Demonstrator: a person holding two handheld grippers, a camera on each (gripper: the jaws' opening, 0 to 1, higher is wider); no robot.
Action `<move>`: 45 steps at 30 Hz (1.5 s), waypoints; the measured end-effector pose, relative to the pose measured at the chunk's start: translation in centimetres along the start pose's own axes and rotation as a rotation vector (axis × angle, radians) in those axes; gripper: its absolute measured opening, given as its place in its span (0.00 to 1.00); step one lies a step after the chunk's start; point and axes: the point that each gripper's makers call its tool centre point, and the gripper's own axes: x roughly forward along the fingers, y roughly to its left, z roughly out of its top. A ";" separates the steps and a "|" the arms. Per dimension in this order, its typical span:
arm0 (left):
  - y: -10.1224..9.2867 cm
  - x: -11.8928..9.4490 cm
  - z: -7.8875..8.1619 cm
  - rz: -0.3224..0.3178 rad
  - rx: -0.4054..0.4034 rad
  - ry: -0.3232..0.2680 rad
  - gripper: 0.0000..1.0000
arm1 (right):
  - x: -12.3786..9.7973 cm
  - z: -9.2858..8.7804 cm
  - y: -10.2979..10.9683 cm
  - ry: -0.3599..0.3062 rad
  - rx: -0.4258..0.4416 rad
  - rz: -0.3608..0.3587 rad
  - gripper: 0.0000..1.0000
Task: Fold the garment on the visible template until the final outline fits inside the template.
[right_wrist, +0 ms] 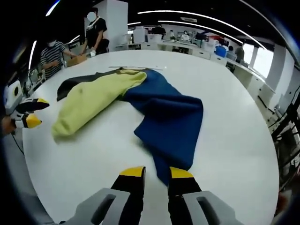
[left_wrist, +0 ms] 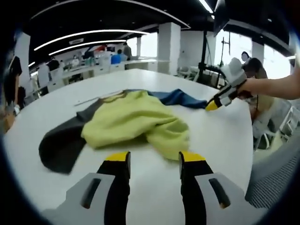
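Note:
A crumpled garment lies on the white table (left_wrist: 220, 140). Its yellow-green part (left_wrist: 136, 119) is nearest my left gripper, its blue part (left_wrist: 180, 97) trails to the far right, and a flat dark grey piece (left_wrist: 58, 147) sticks out from under it at the left. My left gripper (left_wrist: 154, 158) is open just short of the yellow-green cloth, holding nothing. In the right gripper view the blue part (right_wrist: 168, 117) runs down to my right gripper (right_wrist: 156, 172). That gripper is open, with the blue corner lying between its tips. The yellow-green part (right_wrist: 93, 101) lies beyond.
A thin pale strip (right_wrist: 136, 68) lies on the table past the garment. The left gripper (right_wrist: 33, 111) shows at the table's left rim, a hand holds the right gripper (left_wrist: 212, 105). A mesh chair (left_wrist: 276, 178) stands at the near right. People work at benches behind.

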 end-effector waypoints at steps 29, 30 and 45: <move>-2.2 3.9 -2.6 -0.011 0.007 0.144 0.00 | -1.1 -0.3 -1.1 0.006 -0.131 -0.067 0.00; -2.2 3.8 -2.5 -0.010 0.011 0.143 0.00 | -1.3 -0.3 -1.5 0.005 -0.129 -0.073 0.00; -2.2 2.9 -1.6 -0.014 -0.016 0.120 0.00 | -4.1 -0.1 -6.6 -0.005 -0.116 -0.137 0.00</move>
